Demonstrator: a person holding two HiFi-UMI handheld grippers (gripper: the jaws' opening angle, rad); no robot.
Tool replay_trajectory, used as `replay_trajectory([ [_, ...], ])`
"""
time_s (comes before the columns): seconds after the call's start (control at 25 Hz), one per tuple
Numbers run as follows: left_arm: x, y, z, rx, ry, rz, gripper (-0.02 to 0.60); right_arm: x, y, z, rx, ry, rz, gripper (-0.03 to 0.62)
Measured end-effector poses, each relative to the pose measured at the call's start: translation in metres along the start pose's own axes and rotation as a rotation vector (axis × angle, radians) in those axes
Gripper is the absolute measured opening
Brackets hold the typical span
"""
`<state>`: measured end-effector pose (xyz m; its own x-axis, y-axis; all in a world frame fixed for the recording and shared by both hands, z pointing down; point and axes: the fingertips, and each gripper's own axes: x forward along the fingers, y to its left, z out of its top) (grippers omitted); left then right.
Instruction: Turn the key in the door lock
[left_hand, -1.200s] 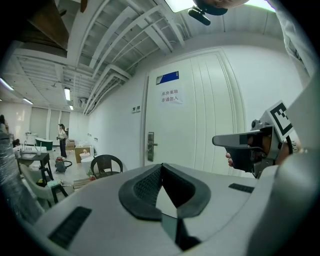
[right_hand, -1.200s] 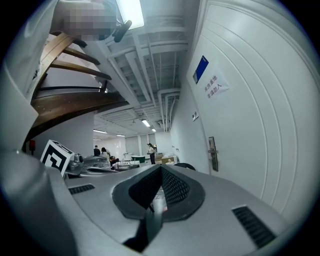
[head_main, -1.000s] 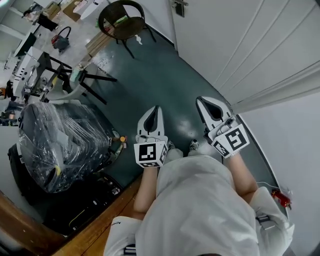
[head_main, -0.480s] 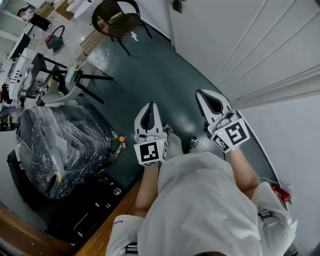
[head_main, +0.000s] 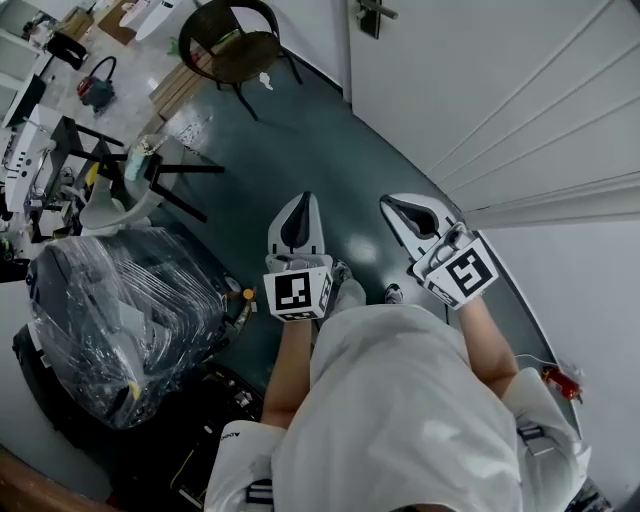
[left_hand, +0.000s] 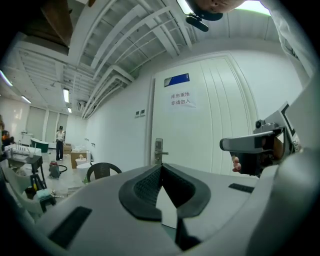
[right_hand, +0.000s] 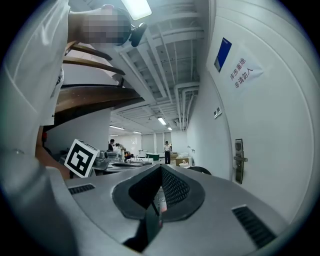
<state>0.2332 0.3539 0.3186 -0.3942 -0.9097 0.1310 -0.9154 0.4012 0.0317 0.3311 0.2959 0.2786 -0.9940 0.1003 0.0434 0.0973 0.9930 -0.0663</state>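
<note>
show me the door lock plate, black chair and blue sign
door lock plate (left_hand: 158, 150), left gripper view, plate's middle
black chair (head_main: 243, 55), head view, seat
blue sign (left_hand: 177, 79), left gripper view, centre

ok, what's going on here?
A person in a white top holds a grey two-jaw gripper in each hand, beside the white panelled door. The left gripper and right gripper are both shut, nothing held. The door's metal lock plate with handle is far ahead, untouched.
</note>
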Motion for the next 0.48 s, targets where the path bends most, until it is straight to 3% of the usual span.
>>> replay_trajectory([
  [0.28, 0.028, 0.045, -0.007, -0.025, 0.031, -0.043, 0.009, 0.058, -0.027, -0.008, 0.011, 0.061, -0.144, -0.008],
  [0.48, 0.036, 0.069, -0.005, -0.035, 0.030, -0.100, 0.009, 0.080, -0.029, -0.006, 0.041, 0.047, -0.212, -0.008],
])
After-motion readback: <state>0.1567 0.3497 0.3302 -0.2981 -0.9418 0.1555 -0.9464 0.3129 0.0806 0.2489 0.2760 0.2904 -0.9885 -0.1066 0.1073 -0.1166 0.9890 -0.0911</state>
